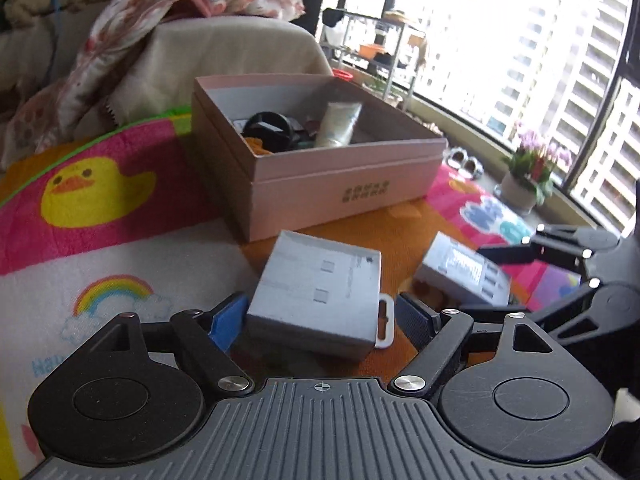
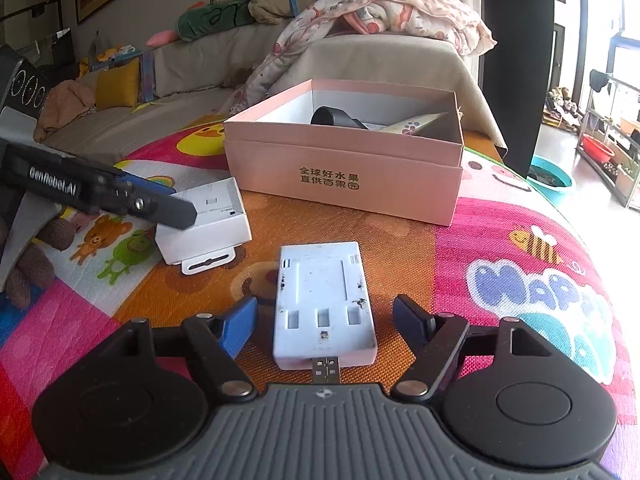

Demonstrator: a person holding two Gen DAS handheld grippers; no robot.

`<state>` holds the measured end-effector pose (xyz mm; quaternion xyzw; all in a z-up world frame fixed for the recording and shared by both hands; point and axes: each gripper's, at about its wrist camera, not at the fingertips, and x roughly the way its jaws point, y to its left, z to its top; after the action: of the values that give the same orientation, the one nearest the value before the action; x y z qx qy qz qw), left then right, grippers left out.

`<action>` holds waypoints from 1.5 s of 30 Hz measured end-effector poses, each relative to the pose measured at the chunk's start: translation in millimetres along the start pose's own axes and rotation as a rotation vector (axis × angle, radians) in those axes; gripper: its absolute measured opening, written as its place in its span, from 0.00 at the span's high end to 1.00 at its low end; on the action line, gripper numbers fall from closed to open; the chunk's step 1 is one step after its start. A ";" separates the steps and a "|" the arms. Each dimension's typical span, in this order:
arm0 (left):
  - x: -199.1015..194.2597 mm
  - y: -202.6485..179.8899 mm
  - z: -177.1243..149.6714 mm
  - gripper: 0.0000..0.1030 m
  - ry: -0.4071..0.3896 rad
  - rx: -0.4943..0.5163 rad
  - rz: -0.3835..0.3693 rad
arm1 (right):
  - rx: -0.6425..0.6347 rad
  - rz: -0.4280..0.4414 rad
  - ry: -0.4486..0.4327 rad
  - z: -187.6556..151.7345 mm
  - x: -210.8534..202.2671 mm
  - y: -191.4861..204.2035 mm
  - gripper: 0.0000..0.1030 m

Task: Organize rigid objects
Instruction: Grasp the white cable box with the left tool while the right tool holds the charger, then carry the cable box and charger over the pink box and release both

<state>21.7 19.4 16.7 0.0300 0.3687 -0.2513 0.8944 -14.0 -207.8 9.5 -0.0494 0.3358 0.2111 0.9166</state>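
Note:
A pink cardboard box stands open on the colourful play mat and holds a black round item, a white tube and other small things. My left gripper is open around a small white carton with a hang tab, which also shows in the right wrist view. My right gripper is open around a flat white USB charger; this charger shows in the left wrist view too, with the right gripper's fingers beside it.
A sofa with a floral blanket stands behind the box. The mat's edge falls off to the right near a teal basin. A flower pot and a shelf rack stand by the window.

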 end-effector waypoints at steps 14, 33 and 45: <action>25.0 -12.9 6.2 0.19 -0.008 0.019 0.117 | -0.028 0.015 0.020 0.4 2.8 4.4 0.17; -21.7 -38.2 -41.1 0.25 -0.035 -0.023 0.137 | -0.068 0.068 0.056 3.8 5.4 4.0 0.09; -19.7 -47.0 -43.1 0.23 -0.036 0.003 0.182 | -0.020 -0.050 0.011 8.7 9.7 4.9 0.30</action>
<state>-40.1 -2.9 4.8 0.0601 0.3481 -0.1698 0.9200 -4.3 -197.9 10.3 -0.0683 0.3375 0.1910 0.9192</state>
